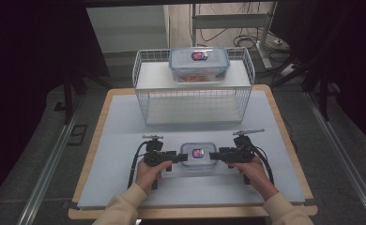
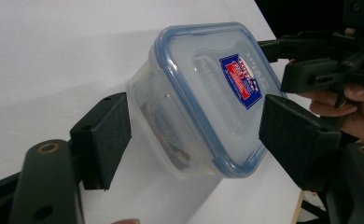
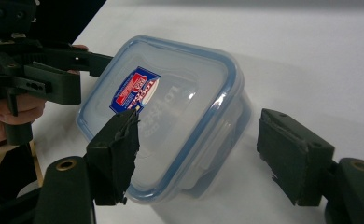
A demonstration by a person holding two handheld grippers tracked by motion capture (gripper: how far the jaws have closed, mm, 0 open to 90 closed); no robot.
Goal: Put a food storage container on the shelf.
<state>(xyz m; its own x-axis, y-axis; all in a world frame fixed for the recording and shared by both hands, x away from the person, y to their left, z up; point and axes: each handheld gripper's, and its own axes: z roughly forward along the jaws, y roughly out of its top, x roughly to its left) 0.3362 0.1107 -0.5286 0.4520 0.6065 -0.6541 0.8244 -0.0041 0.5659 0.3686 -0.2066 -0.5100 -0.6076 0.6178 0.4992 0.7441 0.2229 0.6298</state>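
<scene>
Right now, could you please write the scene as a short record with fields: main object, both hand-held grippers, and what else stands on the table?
main object: small clear container with blue-rimmed lid, on the white table mat
left hand-held gripper: at the container's left end, jaws open around it, pads not pressing
right hand-held gripper: at its right end, jaws open, a gap at one pad
behind: white wire shelf
on the shelf: larger container, lid on

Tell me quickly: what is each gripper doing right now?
Left gripper: open, jaws either side of the small box.
Right gripper: open, jaws astride the same box.
</scene>
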